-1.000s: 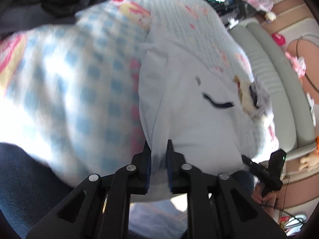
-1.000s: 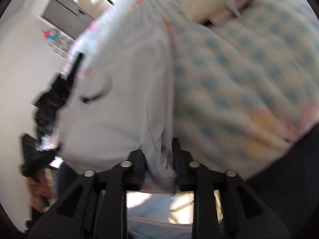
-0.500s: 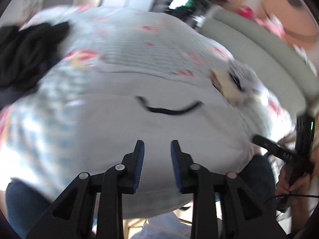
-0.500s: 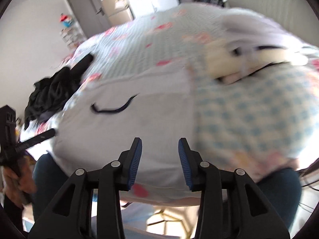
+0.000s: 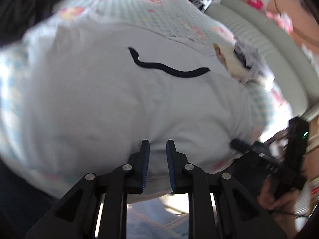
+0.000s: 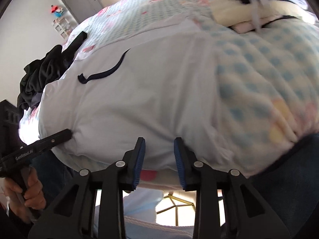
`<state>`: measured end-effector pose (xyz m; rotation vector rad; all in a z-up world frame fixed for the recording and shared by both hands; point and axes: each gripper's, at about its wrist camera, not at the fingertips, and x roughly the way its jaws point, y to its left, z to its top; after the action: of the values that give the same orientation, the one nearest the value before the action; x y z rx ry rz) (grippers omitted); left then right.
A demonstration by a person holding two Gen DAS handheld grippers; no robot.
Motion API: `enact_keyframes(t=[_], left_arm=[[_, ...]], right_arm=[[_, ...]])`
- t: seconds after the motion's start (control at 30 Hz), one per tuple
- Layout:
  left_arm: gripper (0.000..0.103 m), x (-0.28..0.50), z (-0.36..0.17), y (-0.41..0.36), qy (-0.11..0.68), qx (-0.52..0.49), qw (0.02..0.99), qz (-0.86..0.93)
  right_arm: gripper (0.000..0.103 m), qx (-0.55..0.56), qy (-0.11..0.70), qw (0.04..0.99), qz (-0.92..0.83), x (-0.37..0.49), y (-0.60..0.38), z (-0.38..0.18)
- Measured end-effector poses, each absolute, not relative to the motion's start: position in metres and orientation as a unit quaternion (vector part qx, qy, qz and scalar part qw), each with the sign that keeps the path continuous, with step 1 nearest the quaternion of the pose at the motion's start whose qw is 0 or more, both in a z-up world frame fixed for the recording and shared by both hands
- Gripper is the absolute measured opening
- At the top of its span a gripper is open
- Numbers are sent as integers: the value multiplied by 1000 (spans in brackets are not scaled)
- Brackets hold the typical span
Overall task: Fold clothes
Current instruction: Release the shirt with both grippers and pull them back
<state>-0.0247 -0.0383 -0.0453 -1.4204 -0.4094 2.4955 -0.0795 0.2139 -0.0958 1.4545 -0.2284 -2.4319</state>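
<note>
A pale blue-white shirt (image 5: pixel 119 103) with a dark neck trim (image 5: pixel 169 69) lies spread flat on the bed. In the left wrist view my left gripper (image 5: pixel 158 145) hovers at the shirt's near hem. Its jaws are closing with a gap still between the pads, which do not press the cloth. In the right wrist view the same shirt (image 6: pixel 139 91) fills the middle. My right gripper (image 6: pixel 159 141) sits at the near hem further right, jaws closing, with hem fabric in the gap and not pinched. The other gripper's tip (image 6: pixel 59 136) touches the shirt's left corner.
A blue-checked quilt (image 6: pixel 269 69) covers the bed. A heap of black clothes (image 6: pixel 43 69) lies at the left, and a stack of folded garments (image 6: pixel 249 14) at the far right. A grey padded headboard (image 5: pixel 269 45) runs along the right. A hand (image 6: pixel 33 191) holds the left tool.
A second ago both grippers were shut on the shirt's edges. They let go, the shirt settled flat, and both now sit at its near hem with narrower jaws.
</note>
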Motion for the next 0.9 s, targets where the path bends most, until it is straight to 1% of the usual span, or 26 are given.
enact_keyframes(t=[0.07,0.1,0.2,0.33,0.5,0.6,0.87,0.9], left_arm=[[58,-18,-24,-36,-109,-466,106,872],[62,-14,-15,-38,-104,-452,101,880],[62,-19,-10,-50,-124,-438,103,885],[61,-31,-24,-60,-160,-442,111,876],[61,-33,-46,-68,-210,-427,127,870],[61,-39,-50,-70,-234,-420,125,868],[61,-43,-53,-65,-210,-407,109,882],[60,-42,-53,-65,-207,-406,105,884]], right_arm=[[32,502,-85,145,-849,-78,219,-89],[35,502,-88,142,-849,-77,219,-86],[44,487,-83,141,-858,-78,209,-69],[45,473,-53,153,-866,-83,188,-55],[45,484,-3,160,-860,-93,171,-52],[45,483,-1,162,-860,-93,177,-49],[47,492,-42,142,-858,-105,202,-79],[45,487,-47,142,-860,-104,206,-80]])
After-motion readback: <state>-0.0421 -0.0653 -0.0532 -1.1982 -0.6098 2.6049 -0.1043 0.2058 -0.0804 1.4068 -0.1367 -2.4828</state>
